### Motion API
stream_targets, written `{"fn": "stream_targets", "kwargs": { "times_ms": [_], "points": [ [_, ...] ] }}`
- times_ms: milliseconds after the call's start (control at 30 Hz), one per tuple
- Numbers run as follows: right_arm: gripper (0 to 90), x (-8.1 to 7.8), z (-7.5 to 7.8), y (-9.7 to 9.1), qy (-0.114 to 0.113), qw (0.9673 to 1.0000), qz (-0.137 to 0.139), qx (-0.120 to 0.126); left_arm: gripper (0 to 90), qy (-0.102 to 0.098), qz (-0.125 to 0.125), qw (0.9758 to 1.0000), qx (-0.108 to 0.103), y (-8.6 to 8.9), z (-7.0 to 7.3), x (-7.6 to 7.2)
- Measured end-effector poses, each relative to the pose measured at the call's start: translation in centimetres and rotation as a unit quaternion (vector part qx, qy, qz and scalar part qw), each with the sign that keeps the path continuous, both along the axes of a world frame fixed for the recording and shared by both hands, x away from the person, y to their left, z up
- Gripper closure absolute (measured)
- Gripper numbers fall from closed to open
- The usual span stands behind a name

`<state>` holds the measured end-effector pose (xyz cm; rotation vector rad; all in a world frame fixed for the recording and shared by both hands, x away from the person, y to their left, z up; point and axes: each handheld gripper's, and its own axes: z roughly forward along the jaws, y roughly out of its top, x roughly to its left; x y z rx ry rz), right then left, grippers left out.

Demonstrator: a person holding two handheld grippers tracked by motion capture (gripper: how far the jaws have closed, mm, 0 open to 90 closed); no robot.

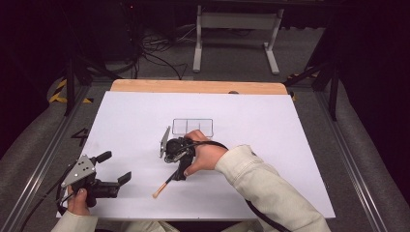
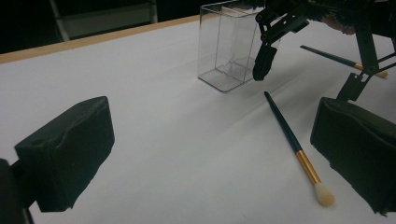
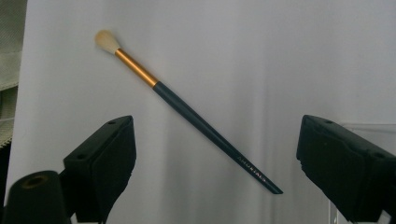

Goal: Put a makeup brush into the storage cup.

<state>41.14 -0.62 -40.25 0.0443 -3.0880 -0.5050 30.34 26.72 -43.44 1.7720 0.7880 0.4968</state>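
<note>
While both grippers are held with jaws spread and empty, the brush (image 3: 187, 109) is seen lying flat between the right gripper (image 3: 215, 172) jaws, untouched.

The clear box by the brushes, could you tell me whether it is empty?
Empty: in the left gripper view the clear box holds nothing; both brushes lie outside on the white sheet.

clear glossy plastic box (image 2: 227, 46)
</note>
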Motion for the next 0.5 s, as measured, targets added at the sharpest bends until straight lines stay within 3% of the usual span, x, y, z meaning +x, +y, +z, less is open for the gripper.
{"fn": "stream_targets", "kwargs": {
  "times_ms": [500],
  "points": [
    [14.0, 0.1, -1.6, 0.6, 0.002, 0.9998, 0.007, -0.02, 0.5, -0.001, 0.003, 1.0, -0.002, 0.0, 0.0, 0.1]
  ]
}}
